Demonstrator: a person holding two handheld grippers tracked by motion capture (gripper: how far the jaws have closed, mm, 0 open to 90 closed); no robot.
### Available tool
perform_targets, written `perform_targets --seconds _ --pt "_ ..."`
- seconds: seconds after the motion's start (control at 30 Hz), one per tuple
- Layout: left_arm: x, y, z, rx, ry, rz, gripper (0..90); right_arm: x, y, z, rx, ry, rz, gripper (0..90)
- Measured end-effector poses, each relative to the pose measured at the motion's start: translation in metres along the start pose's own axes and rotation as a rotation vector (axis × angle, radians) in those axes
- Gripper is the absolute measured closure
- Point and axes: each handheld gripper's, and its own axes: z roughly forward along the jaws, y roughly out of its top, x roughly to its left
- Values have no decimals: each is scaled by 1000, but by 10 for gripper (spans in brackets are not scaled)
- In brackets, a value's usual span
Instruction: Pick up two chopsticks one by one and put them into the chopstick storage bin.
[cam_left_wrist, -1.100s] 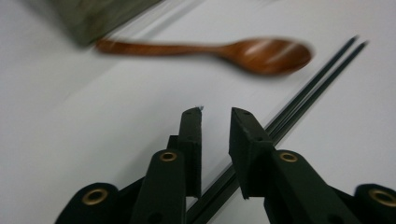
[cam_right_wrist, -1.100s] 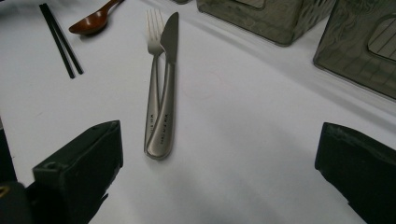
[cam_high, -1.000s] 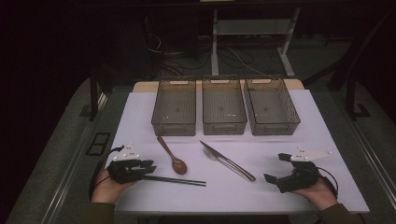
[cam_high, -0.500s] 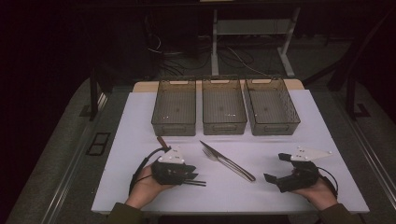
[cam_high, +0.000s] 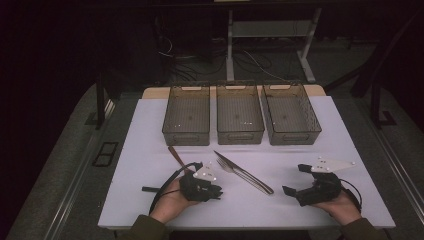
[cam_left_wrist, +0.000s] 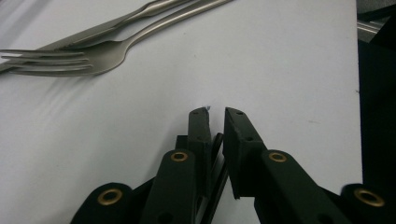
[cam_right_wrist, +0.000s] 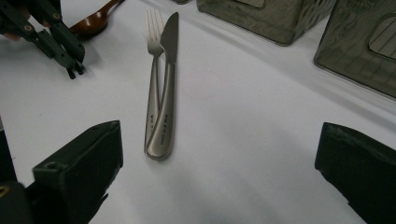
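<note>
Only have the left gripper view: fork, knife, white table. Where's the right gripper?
Observer: Right gripper is at the table's near right, jaws wide open, facing the handles of the fork and knife.
Operator: Any containers?
Observer: Three mesh bins in a row along the far edge.
Operator: Other cutlery?
Observer: A brown spoon lies just beyond the left gripper.

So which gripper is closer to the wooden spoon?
The left. The left gripper sits right over the wooden spoon, hiding its bowl. The right gripper is far off, past the fork and knife.
</note>
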Motion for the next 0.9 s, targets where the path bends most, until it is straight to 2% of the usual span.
perform_targets --seconds 0.2,0.4,0.9 --pt "1 1 4 9 -17 3 811 0 0 -1 -1 -1 0 12" --pt "2 1 6 12 -13 6 828 0 0 0 0 -1 0 12" --pt "17 10 14 2 34 -31 841 -1 0 0 -2 0 1 12"
